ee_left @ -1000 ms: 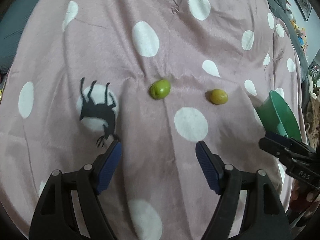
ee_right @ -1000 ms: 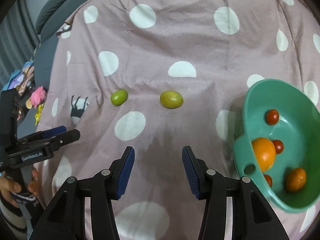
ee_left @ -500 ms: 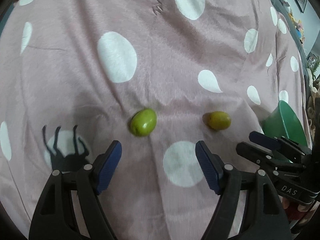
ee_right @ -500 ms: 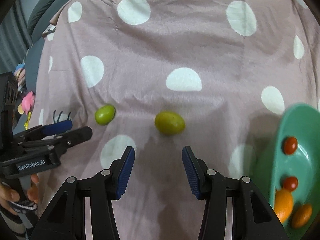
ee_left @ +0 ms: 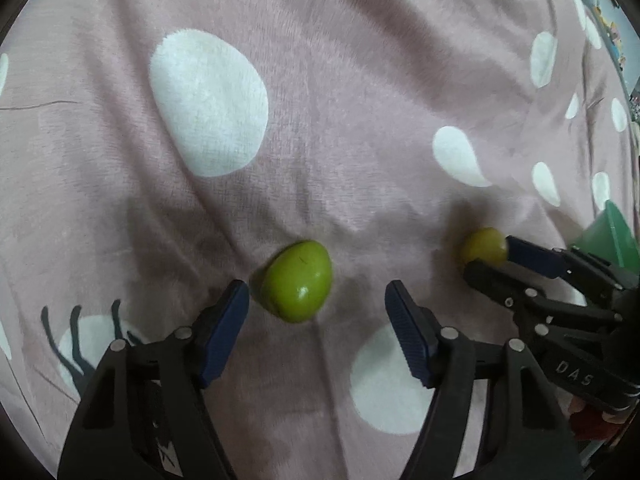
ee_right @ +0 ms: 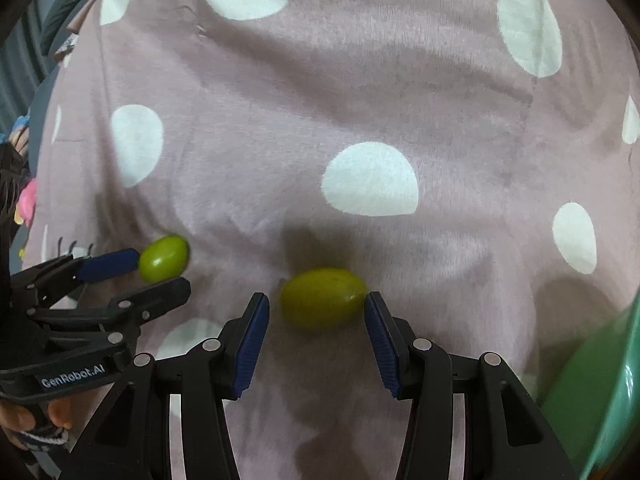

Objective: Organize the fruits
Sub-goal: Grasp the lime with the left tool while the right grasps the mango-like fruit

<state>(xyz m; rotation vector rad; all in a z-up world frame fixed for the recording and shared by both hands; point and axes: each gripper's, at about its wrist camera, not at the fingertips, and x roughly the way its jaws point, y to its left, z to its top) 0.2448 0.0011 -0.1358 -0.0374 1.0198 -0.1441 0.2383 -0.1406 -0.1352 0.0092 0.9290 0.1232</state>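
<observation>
Green fruit [ee_left: 298, 286] between left gripper [ee_left: 316, 312] blue pads, untouched, jaws just closing inward | yellow-green fruit [ee_right: 323, 297] between right gripper [ee_right: 316, 320] tips, right pad at its skin, grip unclear | green bowl [ee_right: 600, 392] rim at right, contents hidden | dotted pink blanket [ee_right: 360, 92] beneath

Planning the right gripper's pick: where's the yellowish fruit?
Right wrist view: the yellowish fruit lies on the blanket between the right gripper tips.
</observation>
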